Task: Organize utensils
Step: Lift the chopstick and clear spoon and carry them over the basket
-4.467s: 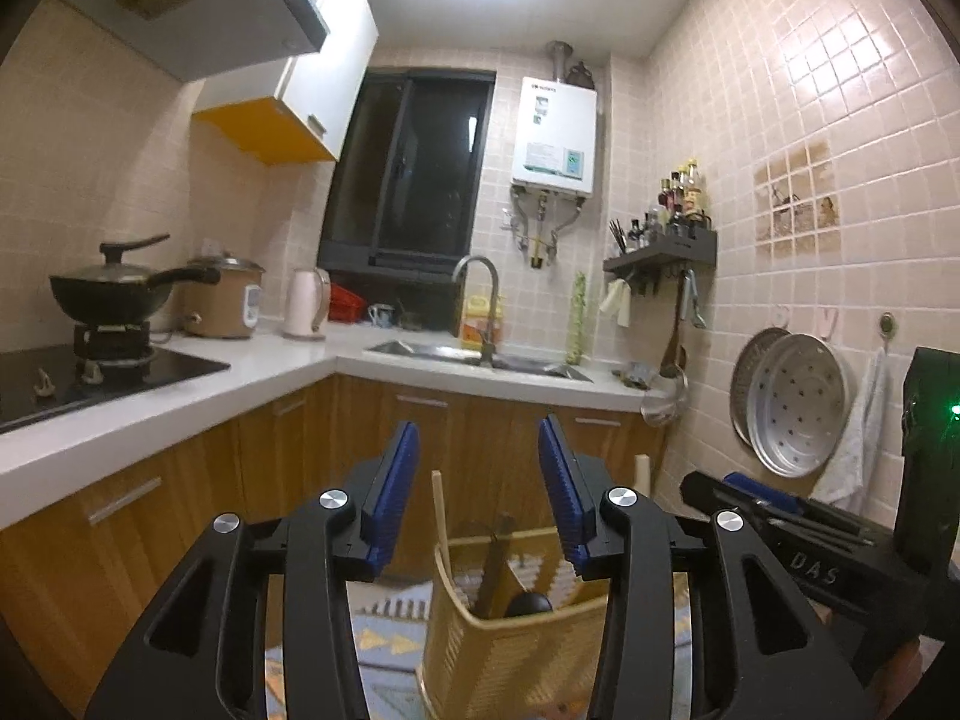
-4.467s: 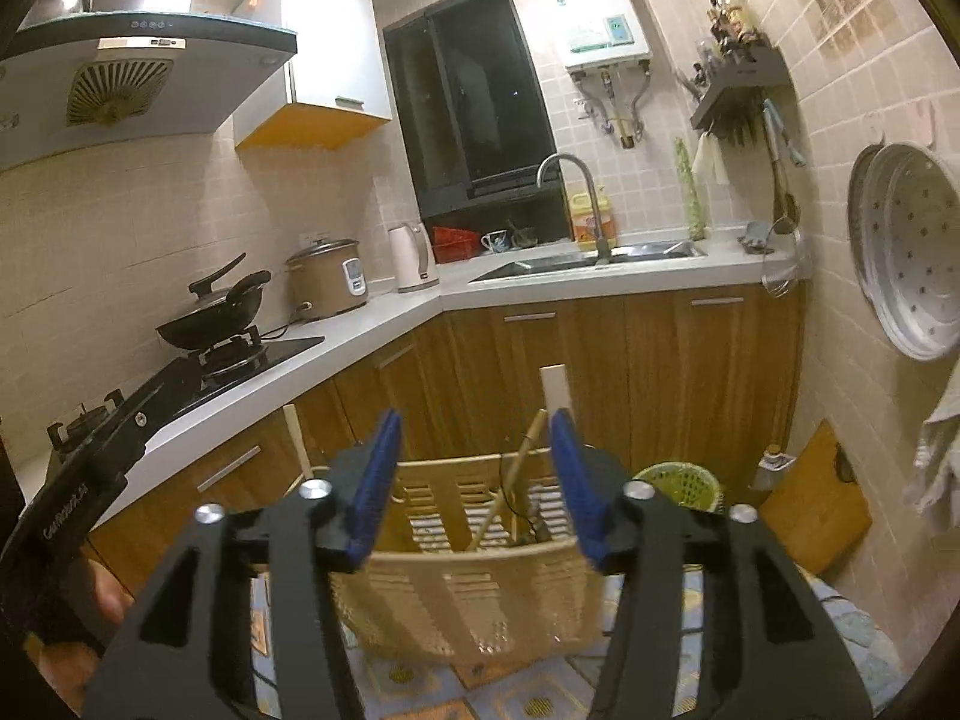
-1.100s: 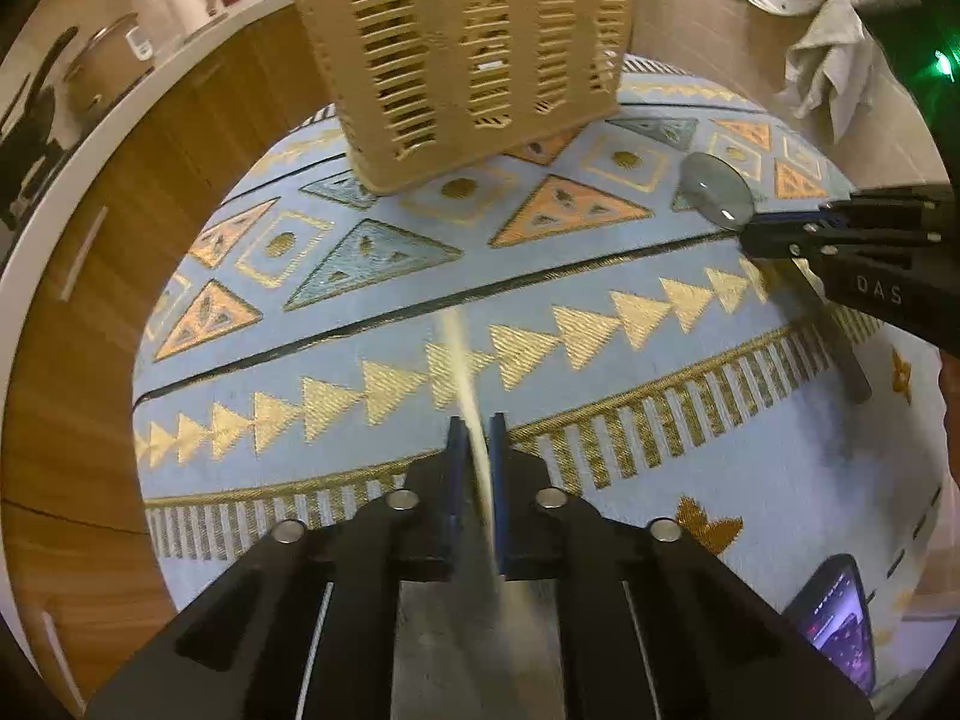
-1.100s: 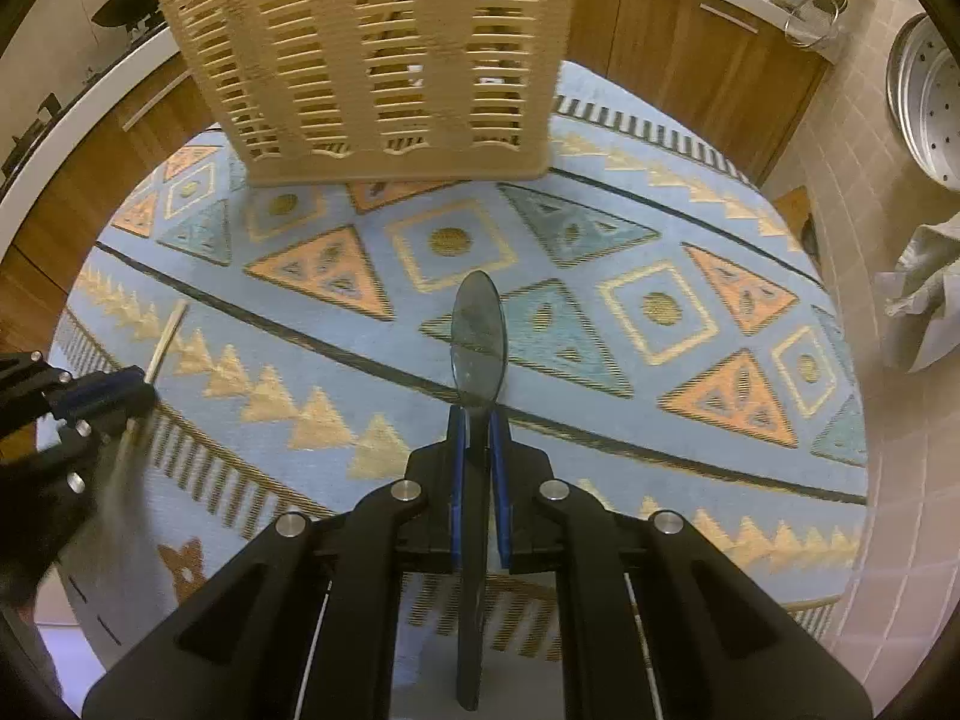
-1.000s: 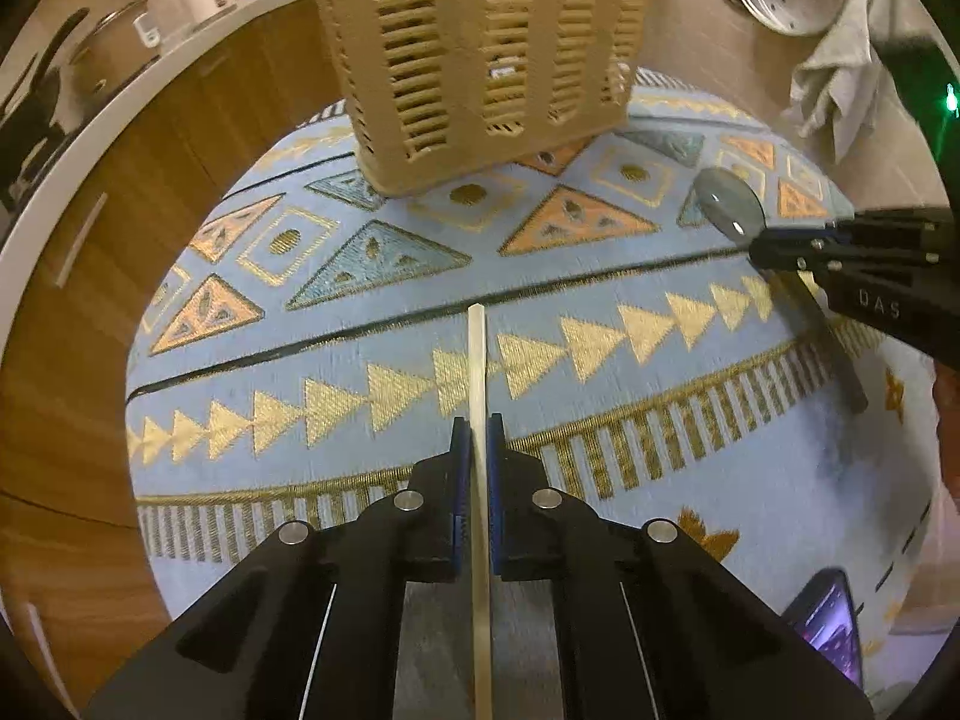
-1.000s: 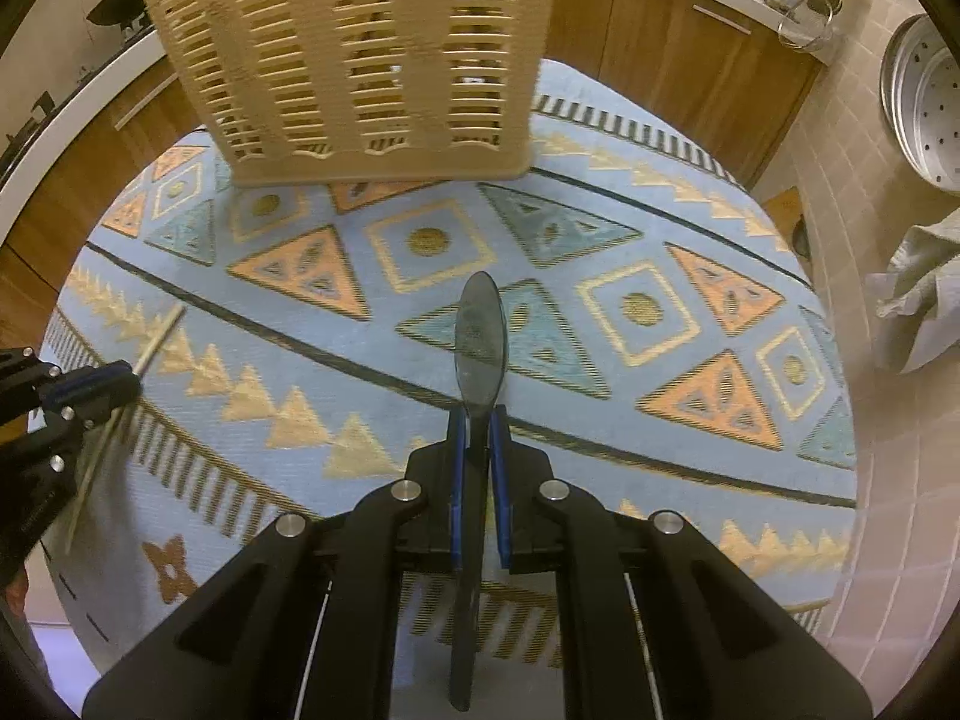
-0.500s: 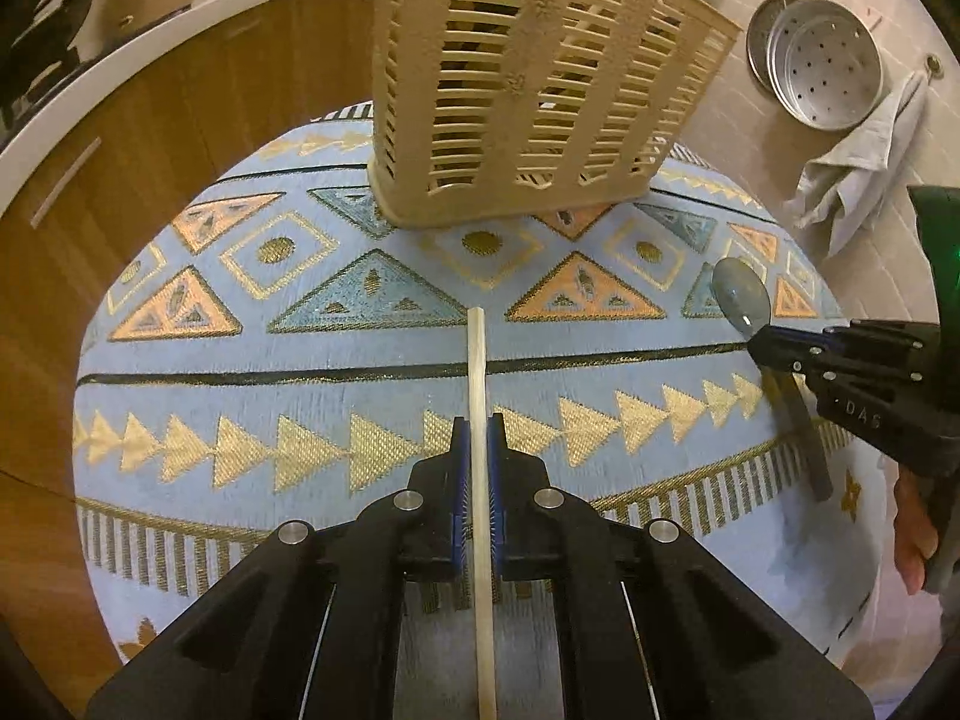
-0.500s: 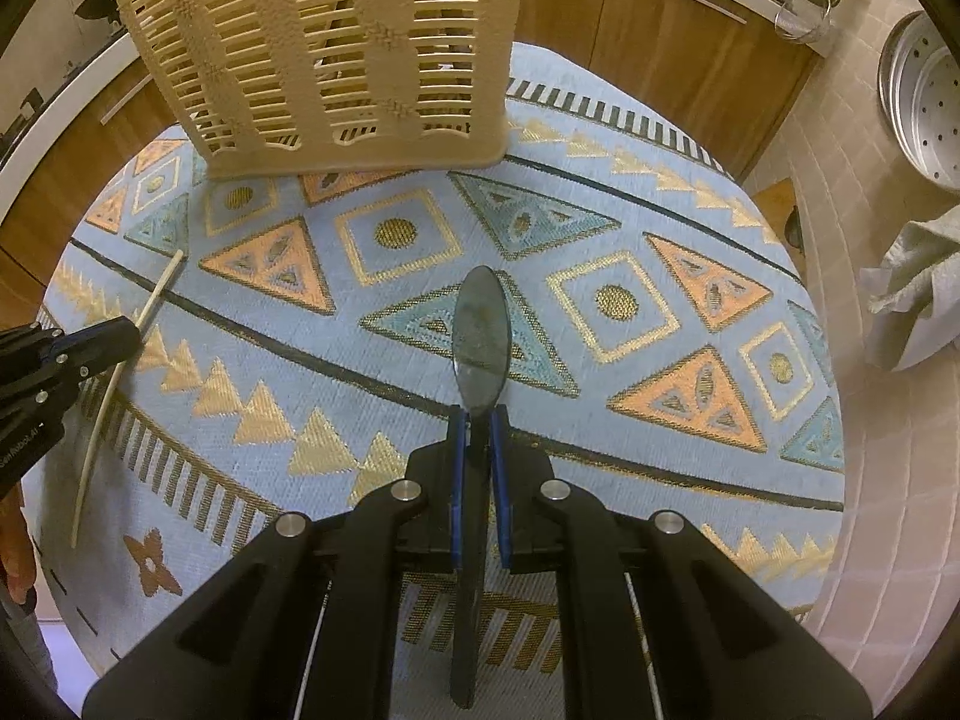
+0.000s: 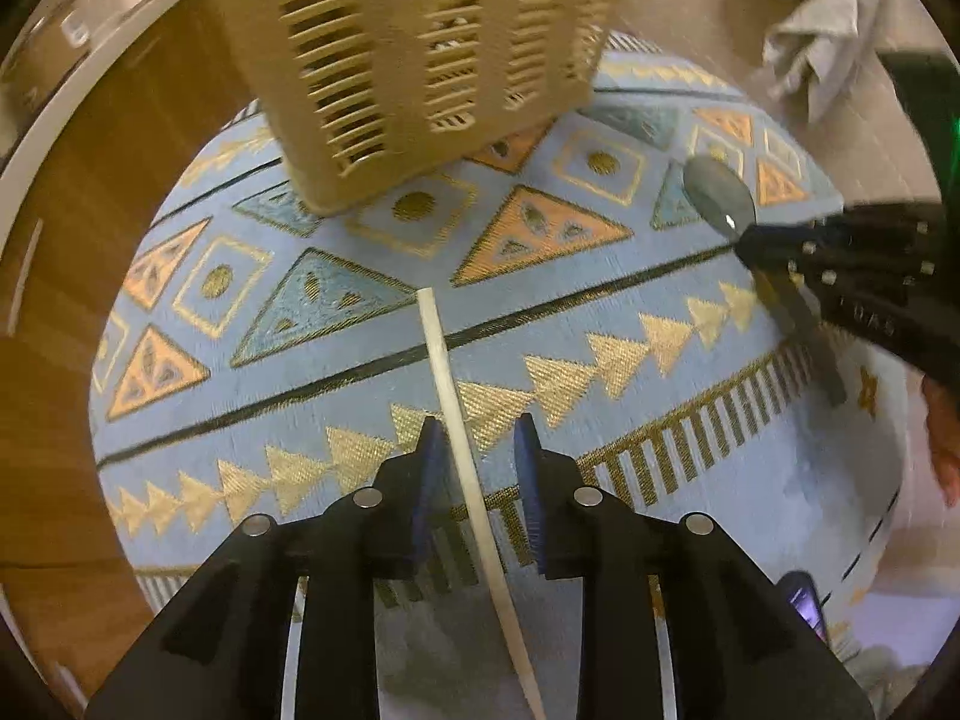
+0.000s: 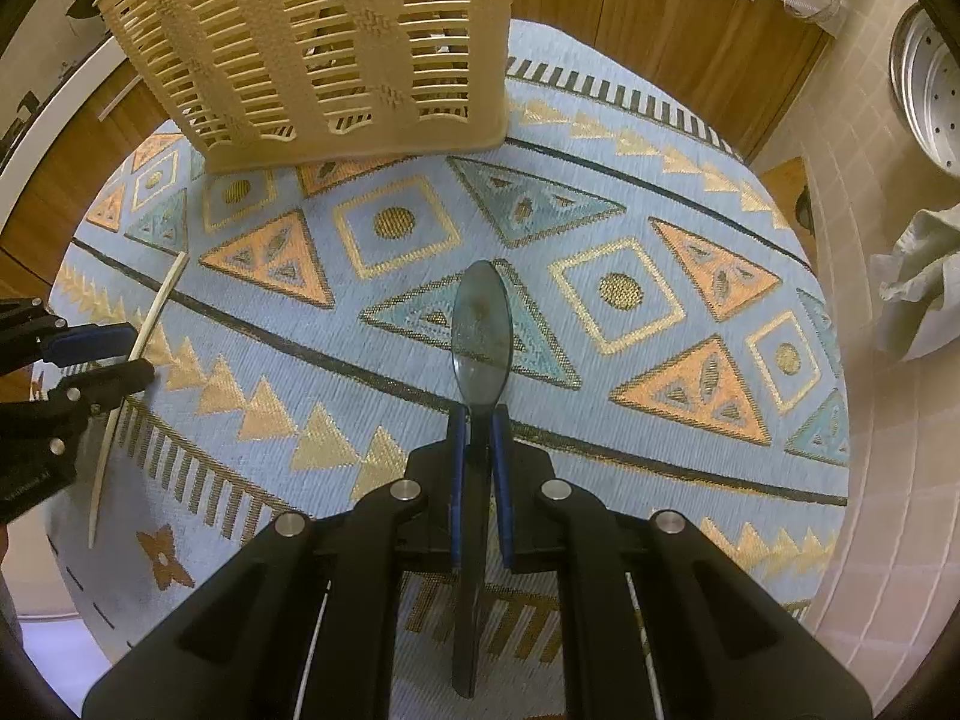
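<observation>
The left gripper is pointing steeply down at a patterned blue rug, and its jaws are opening, with a pale chopstick lying between them; a gap is showing on each side of the stick, so the blue pads are no longer pressing on it. The chopstick is running from under the gripper body out past the fingertips, its far end reaching over a black line in the weave toward the cream slatted basket standing at the far edge of the rug. From the right wrist view the same chopstick is appearing at the left edge, slanted, between the left gripper's fingers. The right gripper is clamping the neck of a dark spoon, jaws nearly together, the bowl sticking out ahead over a blue triangle of the rug and the handle running back beneath the gripper (whether the spoon is touching the rug is hard to tell from here). The basket is sitting beyond the spoon, well apart from it, with dark shapes showing dimly through its slats.
</observation>
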